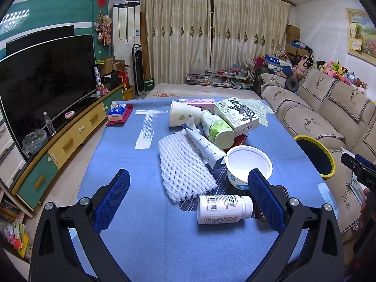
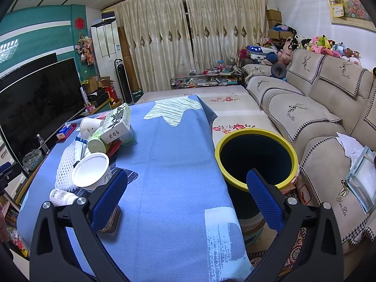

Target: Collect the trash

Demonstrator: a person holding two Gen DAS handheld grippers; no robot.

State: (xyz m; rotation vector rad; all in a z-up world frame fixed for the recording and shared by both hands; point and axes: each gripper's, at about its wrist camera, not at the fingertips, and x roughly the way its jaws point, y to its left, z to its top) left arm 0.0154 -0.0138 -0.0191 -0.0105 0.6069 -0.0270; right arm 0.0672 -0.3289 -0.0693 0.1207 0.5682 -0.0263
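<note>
From the left wrist I see my left hand-held gripper (image 1: 188,193) spread wide with nothing between its blue pads, hovering over the blue tabletop (image 1: 145,235). Just ahead of it a white pill bottle (image 1: 224,209) lies on its side, close to the right pad. Beyond the bottle a foam net (image 1: 184,164) lies flat, with a white bowl (image 1: 248,164) standing open to its right and a tube (image 1: 204,145) lying slantwise between them. Farther back a green-and-white bottle (image 1: 217,129) lies on its side, a paper cup (image 1: 184,116) is tipped over, and a carton (image 1: 236,115) rests tilted against the pile. A tissue pack (image 1: 117,114) sits apart at the far left corner. The yellow-rimmed bin (image 1: 316,155) stands off the tabletop's right edge, by the sofa (image 1: 317,108). From the right wrist, my right hand-held gripper (image 2: 187,196) is also wide open and empty, above bare cloth near the tabletop's right edge. The bin (image 2: 256,157) sits just beyond its right pad, on the floor between tabletop and sofa. The trash pile is off to the left: bowl (image 2: 90,172), pill bottle (image 2: 62,196), net (image 2: 64,164) and carton (image 2: 117,123).
</note>
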